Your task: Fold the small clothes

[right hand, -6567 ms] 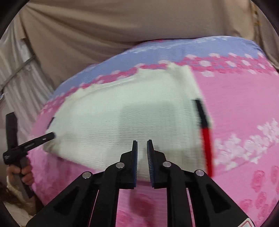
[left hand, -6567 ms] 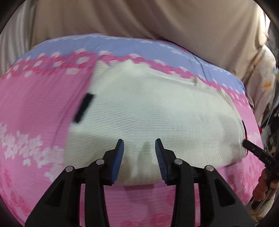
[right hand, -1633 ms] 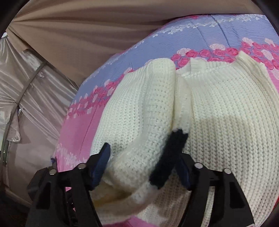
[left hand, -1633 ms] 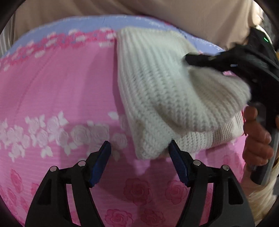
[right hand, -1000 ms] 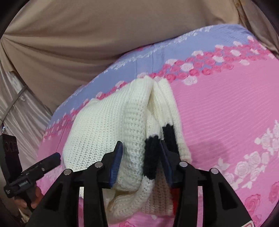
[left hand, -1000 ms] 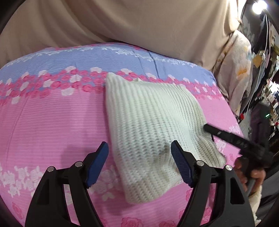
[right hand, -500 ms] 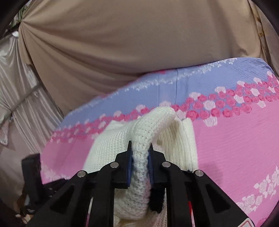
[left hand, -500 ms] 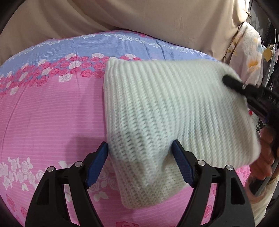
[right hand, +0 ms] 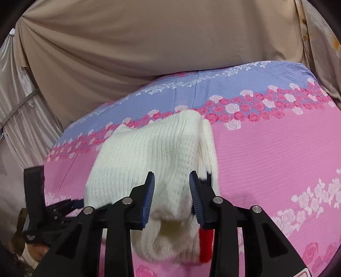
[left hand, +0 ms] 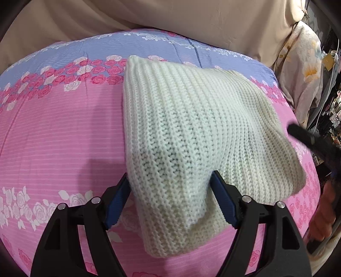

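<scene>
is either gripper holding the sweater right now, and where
The right gripper has just been opening around the folded white sweater; a grip cannot be told. The left gripper straddles its near corner.

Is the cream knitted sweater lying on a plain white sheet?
No, the cream knitted sweater lies on a pink and lilac bedspread printed with bands of roses.

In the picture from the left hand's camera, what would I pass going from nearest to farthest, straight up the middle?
The left tongs with blue pads → folded cream knitted sweater → band of pink and white roses on the pink bedspread → its lilac-blue stripe → beige draped cloth backdrop.
</scene>
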